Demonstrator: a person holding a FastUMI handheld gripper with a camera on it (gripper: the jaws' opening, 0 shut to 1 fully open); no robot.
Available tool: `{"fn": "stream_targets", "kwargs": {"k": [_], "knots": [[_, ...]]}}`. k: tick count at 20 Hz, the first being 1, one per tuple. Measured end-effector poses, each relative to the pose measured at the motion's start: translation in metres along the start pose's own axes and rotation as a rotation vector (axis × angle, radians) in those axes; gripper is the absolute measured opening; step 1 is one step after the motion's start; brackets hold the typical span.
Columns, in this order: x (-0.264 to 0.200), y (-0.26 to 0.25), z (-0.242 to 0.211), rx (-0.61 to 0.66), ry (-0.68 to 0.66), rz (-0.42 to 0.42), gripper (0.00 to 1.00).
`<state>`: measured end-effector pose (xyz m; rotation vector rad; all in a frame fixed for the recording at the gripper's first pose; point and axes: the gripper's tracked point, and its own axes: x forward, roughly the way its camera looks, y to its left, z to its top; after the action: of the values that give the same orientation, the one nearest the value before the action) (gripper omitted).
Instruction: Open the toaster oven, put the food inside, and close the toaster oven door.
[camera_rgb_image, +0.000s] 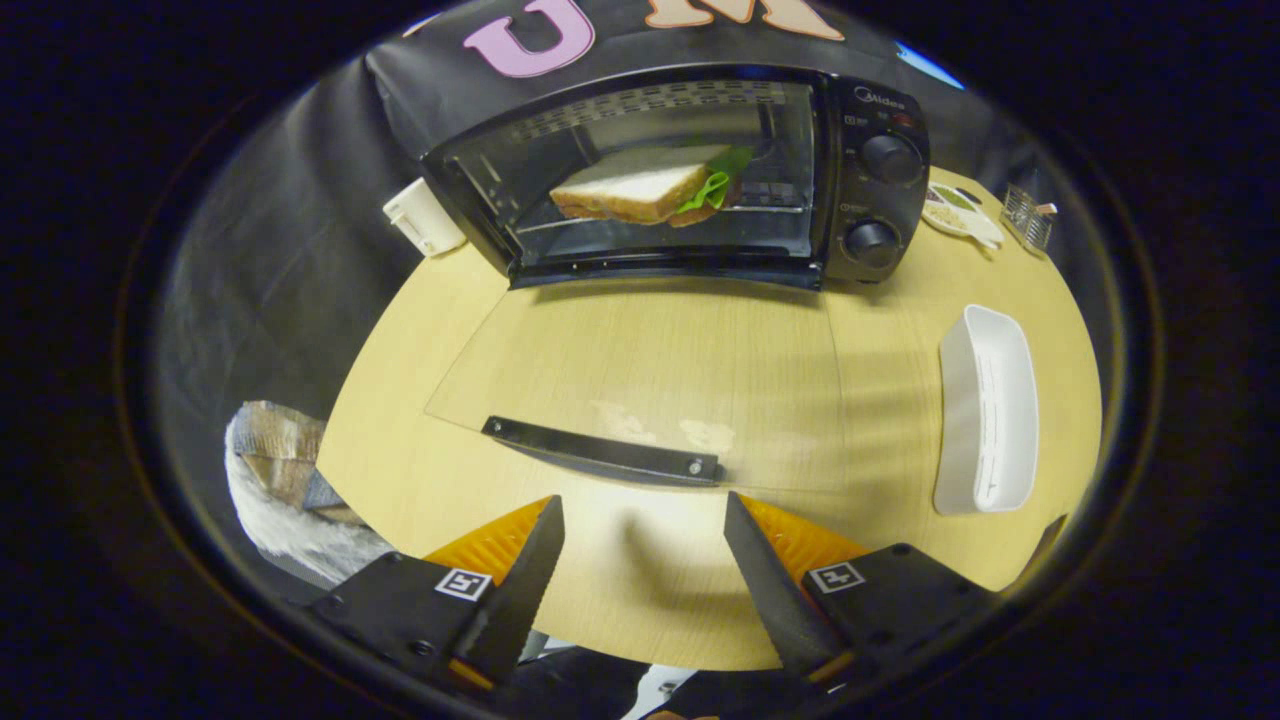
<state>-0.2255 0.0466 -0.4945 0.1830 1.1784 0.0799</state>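
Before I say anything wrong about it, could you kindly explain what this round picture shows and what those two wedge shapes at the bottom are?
The picture comes from a fisheye camera riding on a hand-held gripper, a two-finger tool that a person carries. The wedges are its fingers, spread open and holding nothing. Ahead stands a toaster oven on a wooden table. Its glass door is folded down flat, with the door's handle just ahead of the fingers. A sandwich sits on the rack inside. Beside the door lies a white tray, apparently empty.

A pale wooden bench (640, 590) spreads ahead of the jaws, black cloth wall (290, 220) beyond it.
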Motion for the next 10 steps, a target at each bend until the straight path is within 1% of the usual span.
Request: {"fn": "stream_targets", "kwargs": {"k": [5, 7, 10], "knots": [[-0.01, 0.001, 0.012, -0.042, -0.049, 0.01, 0.99], [-0.019, 0.004, 0.029, -0.041, -0.103, 0.015, 0.99], [-0.034, 0.007, 0.068, -0.049, -0.219, 0.007, 0.99]]}}
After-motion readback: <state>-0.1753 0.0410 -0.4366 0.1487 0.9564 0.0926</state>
